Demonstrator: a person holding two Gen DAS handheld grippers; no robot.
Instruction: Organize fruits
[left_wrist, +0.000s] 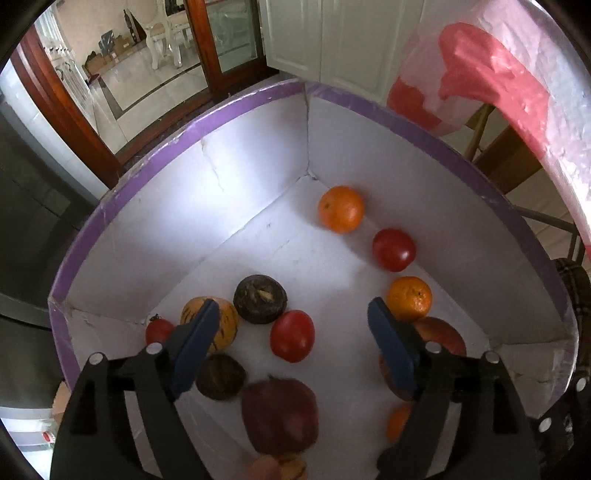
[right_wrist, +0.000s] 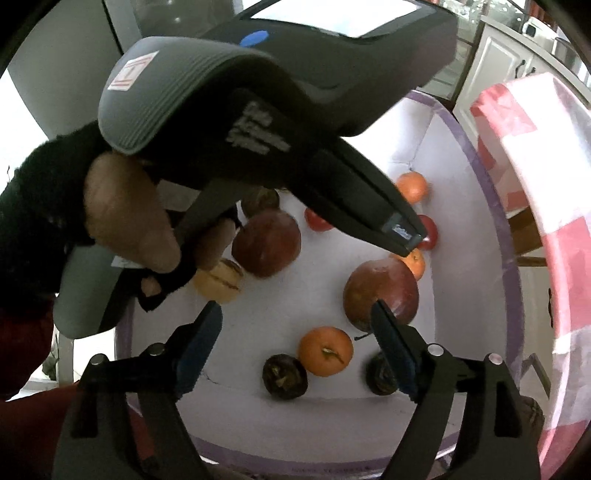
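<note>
A white box with a purple rim (left_wrist: 236, 110) holds the fruit. In the left wrist view my left gripper (left_wrist: 294, 306) hangs open over it, with nothing pressed between its blue pads. Below it lie a red tomato (left_wrist: 291, 335), a dark mangosteen (left_wrist: 259, 299), a striped yellow melon (left_wrist: 225, 317) and a blurred dark red apple (left_wrist: 280, 415). An orange (left_wrist: 340, 208) and another tomato (left_wrist: 393, 249) sit along the right wall. In the right wrist view my right gripper (right_wrist: 295, 308) is open above an orange (right_wrist: 325, 350), a red apple (right_wrist: 380, 291) and a mangosteen (right_wrist: 284, 376).
A person's hand (right_wrist: 125, 214) holds the left tool's grey housing (right_wrist: 207, 92), which fills the top of the right wrist view. A pink and white cloth (left_wrist: 517, 85) hangs to the right of the box. Wooden doors (left_wrist: 74, 122) and tiled floor lie beyond.
</note>
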